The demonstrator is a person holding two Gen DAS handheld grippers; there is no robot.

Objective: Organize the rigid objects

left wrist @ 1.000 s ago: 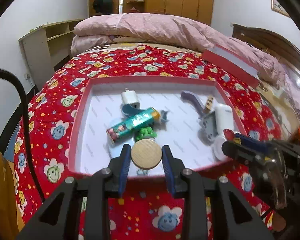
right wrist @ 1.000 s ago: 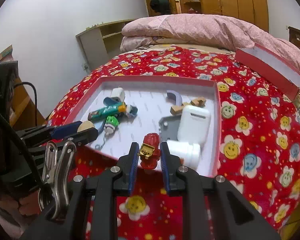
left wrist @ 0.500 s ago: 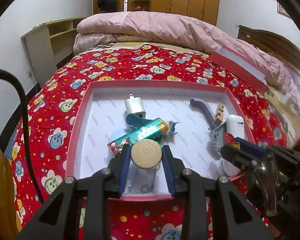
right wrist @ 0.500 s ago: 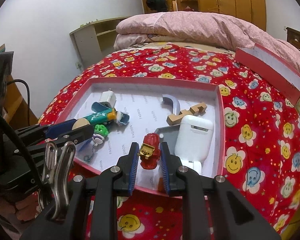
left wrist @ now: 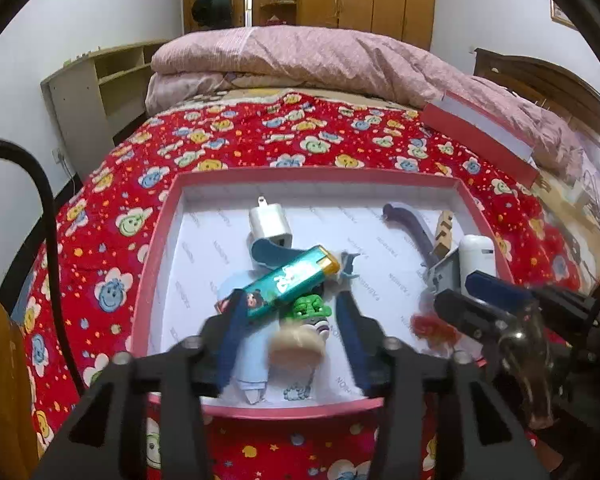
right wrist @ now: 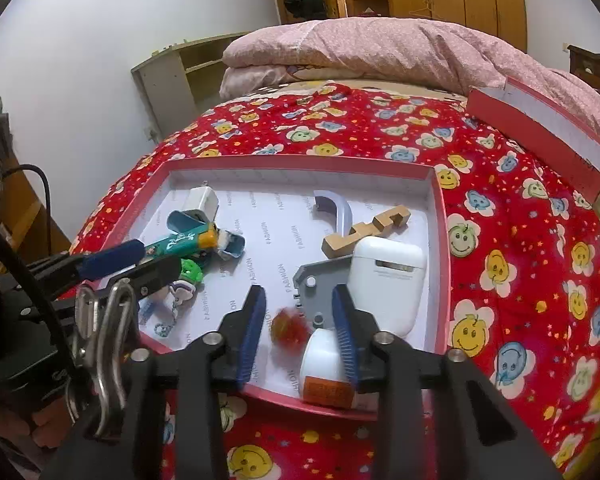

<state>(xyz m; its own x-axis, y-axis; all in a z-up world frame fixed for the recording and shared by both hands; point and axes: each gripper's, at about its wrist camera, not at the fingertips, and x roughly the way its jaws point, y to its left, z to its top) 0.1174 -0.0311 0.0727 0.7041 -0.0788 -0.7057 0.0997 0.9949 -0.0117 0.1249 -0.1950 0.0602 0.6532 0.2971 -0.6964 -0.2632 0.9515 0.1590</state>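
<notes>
Wooden disc (left wrist: 296,342), blurred, sits between left gripper (left wrist: 290,336) pads, jaws opening, pads clear of it, over red tray (left wrist: 152,264) near edge. Right view: right gripper (right wrist: 299,330) jaws opening, blurred red toy (right wrist: 287,327) loose between them above tray floor.

Blurred wooden disc (left wrist: 296,343), blurred red toy (right wrist: 288,325), inside red-rimmed box (left wrist: 260,174)

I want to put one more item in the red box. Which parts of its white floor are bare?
Bare floor lies between the white charger plug and the red box's left wall, and mid-box between the green lighter and the grey curved handle. The right side, around the white earbud case, is crowded.
</notes>
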